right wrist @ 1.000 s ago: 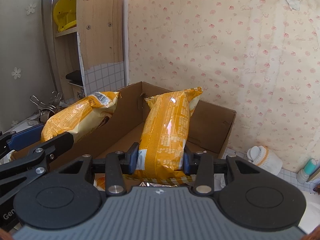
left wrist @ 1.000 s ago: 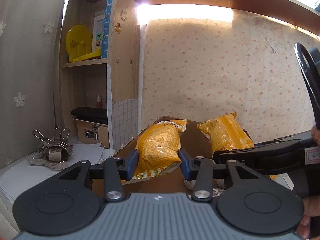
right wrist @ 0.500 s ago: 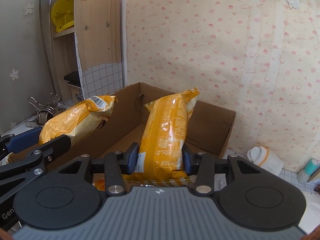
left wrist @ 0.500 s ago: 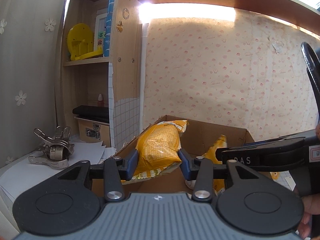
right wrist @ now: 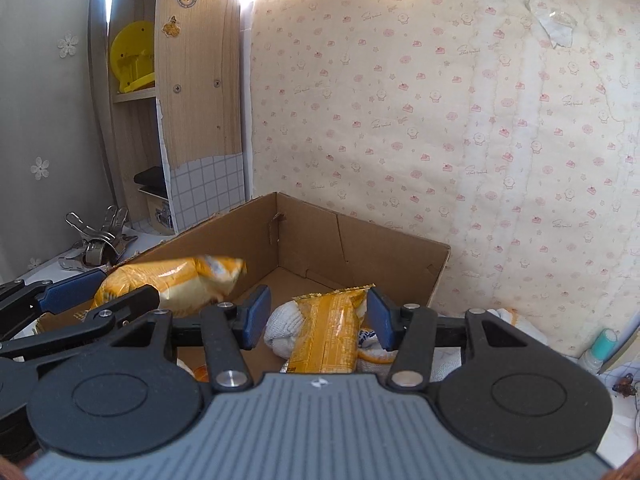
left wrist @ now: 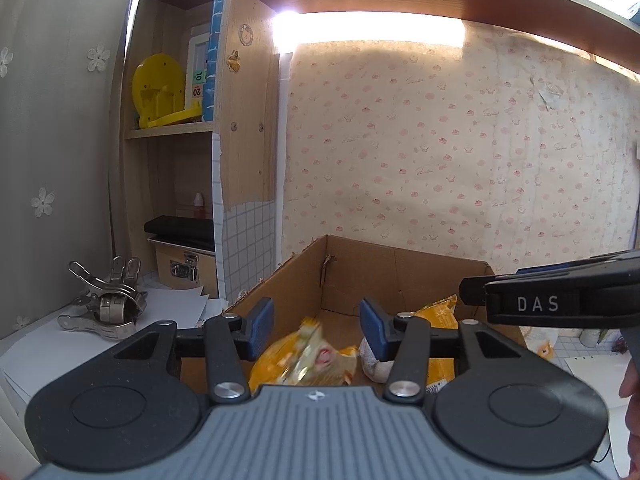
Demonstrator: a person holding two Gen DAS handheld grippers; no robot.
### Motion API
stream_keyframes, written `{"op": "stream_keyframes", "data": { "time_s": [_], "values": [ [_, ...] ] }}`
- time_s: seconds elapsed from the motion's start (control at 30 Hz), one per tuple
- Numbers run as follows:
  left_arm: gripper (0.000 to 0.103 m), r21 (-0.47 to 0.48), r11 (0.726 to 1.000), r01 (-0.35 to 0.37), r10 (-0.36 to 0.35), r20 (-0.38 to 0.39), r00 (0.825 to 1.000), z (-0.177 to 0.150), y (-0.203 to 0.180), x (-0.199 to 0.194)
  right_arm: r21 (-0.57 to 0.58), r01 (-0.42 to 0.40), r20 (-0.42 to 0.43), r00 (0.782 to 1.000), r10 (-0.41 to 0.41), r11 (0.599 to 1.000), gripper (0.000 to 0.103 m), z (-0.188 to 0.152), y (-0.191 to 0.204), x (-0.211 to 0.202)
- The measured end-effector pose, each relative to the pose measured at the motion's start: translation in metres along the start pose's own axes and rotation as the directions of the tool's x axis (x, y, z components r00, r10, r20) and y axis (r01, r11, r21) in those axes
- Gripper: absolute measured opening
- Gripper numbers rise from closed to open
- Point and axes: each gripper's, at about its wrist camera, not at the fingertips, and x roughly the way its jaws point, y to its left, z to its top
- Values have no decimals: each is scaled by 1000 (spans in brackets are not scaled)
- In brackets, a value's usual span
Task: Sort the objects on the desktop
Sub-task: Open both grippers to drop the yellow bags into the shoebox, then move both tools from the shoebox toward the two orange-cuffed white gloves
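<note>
Both grippers, left (left wrist: pixel 316 330) and right (right wrist: pixel 318 322), are opening their fingers; blurred yellow snack packets (right wrist: pixel 326 332) drop into the cardboard box (right wrist: pixel 360 240), possibly snagging its worktop-side rim.

Matt cardboard box (right wrist: pixel 384 252); glossy foil packet (right wrist: pixel 326 330).

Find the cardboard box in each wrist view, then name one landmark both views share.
Left wrist: the box sits centre, beyond the left gripper, whose jaws are opening.
Right wrist: the box sits centre, beyond the right gripper, whose jaws are also opening.
Shared landmark: the metal clips, left of the box.
</note>
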Motion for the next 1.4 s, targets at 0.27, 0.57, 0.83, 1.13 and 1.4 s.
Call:
{"op": "stream_keyframes", "data": {
  "time_s": [0.27, 0.57, 0.83, 1.13, 1.4],
  "values": [
    [51, 12, 1000, 17, -17, 19, 1000, 4, -10, -12, 16, 15, 28, 1000, -15, 1000, 52, -2, -13, -19],
    [51, 22, 995, 95, -96, 41, 995, -6, -33, -39, 34, 46, 51, 998, -47, 998, 54, -20, -37, -46],
    [51, 46, 981, 190, -193, 52, 980, -24, -71, -60, 97, 147, 49, 987, -152, 984, 61, -53, -88, -77],
    [52, 71, 958, 280, -284, 60, 957, -40, -97, -80, 147, 220, -9, 975, -221, 964, 62, -88, -134, -88],
    [52, 90, 943, 320, -325, 41, 945, -56, -109, -80, 181, 232, -73, 972, -223, 956, 62, -108, -153, -67]
  ]
}}
